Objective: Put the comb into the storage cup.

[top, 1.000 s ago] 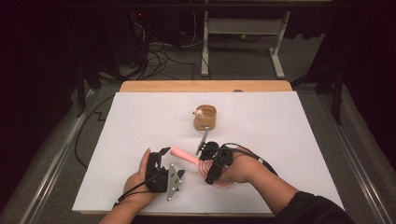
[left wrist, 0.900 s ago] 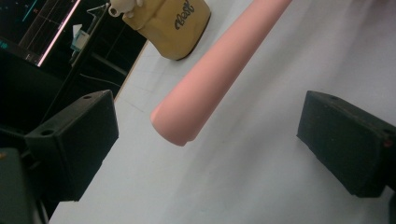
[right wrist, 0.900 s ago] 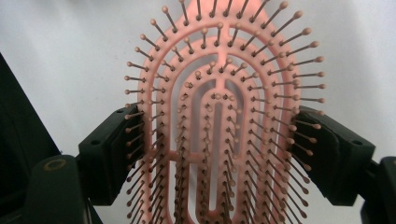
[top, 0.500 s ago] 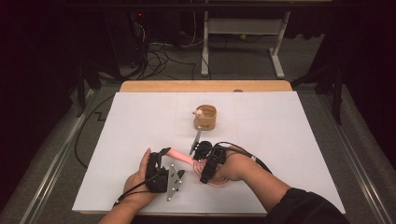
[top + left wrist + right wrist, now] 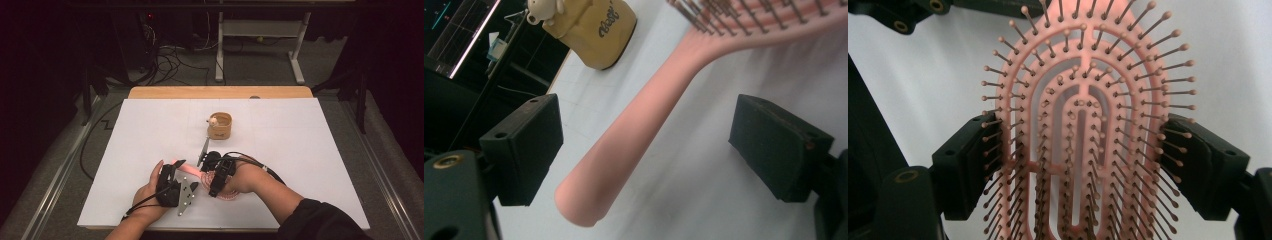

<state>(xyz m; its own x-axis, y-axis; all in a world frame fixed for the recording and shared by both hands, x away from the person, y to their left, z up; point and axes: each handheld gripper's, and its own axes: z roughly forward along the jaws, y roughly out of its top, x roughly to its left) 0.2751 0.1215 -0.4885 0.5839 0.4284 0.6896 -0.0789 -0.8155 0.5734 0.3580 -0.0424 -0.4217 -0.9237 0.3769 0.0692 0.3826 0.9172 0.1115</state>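
On the white table (image 5: pixel 150 130), the right gripper (image 5: pixel 216 176), which has drifted left, clamps the head of a pink hairbrush (image 5: pixel 1083 135). The left gripper (image 5: pixel 172 172) stands open around the brush handle (image 5: pixel 634 135), suggesting a handover near the tan holder (image 5: pixel 220 125).

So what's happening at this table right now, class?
A person works a pink hairbrush with two handheld grippers. The right gripper clamps the bristled head on both edges. The left gripper has its jaws open on either side of the handle, not touching it. A small tan holder with a white figure stands farther back on the white table.
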